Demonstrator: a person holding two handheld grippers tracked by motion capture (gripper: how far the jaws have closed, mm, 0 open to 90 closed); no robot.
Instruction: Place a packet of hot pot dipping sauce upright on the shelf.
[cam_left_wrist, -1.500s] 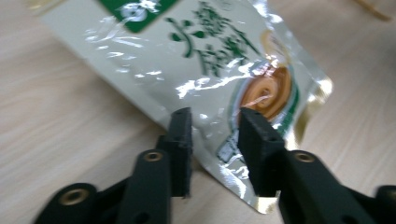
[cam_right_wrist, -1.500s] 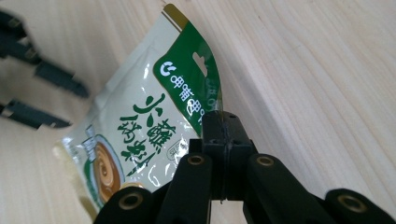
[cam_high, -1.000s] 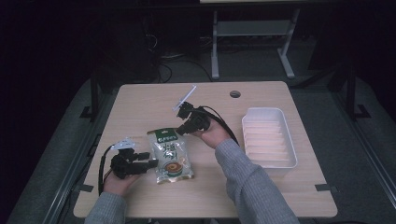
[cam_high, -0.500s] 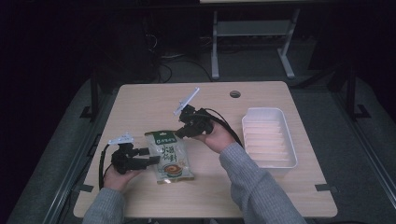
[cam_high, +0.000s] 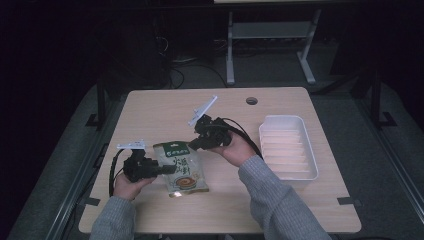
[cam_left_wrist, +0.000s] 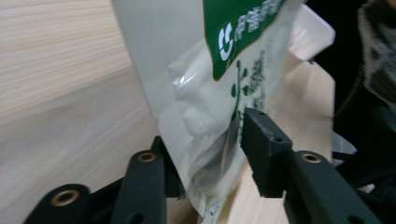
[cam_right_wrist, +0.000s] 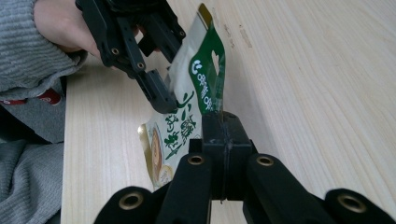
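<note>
— Where are your fingers, and what do they hold?

— My right gripper (cam_high: 192, 143) has its fingers (cam_right_wrist: 219, 135) pressed flat together on the green top edge of the pouch (cam_high: 181, 167). My left gripper (cam_high: 167, 170) sits at the pouch's left side edge; its fingers (cam_left_wrist: 261, 154) straddle the clear film, one on each face, with a gap showing on the near side, so they are parted and not yet pinching.

— How does the pouch lie?

— Its lower end rests on the counter (cam_high: 165, 107) just ahead of my left fingers, while the top corner is lifted off the wood between my right fingers. In the right gripper view the pouch stands on edge, with the other gripper's fingers beside it.

— What room is there around them?

— Beyond my right fingers, bare wood runs up to the far edge, with a round cable hole (cam_high: 251, 100) near it. Behind my right hand (cam_high: 235, 150), near the counter's right edge, is a white ribbed tray (cam_high: 287, 147), well apart from the pouch. The near edge is close behind my left hand (cam_high: 127, 186), and my grey sleeves (cam_high: 270, 200) cross it.

— And the room?

— Dark. Grey floor surrounds the counter, and a metal stand (cam_high: 270, 45) and cables sit beyond its far edge.
</note>
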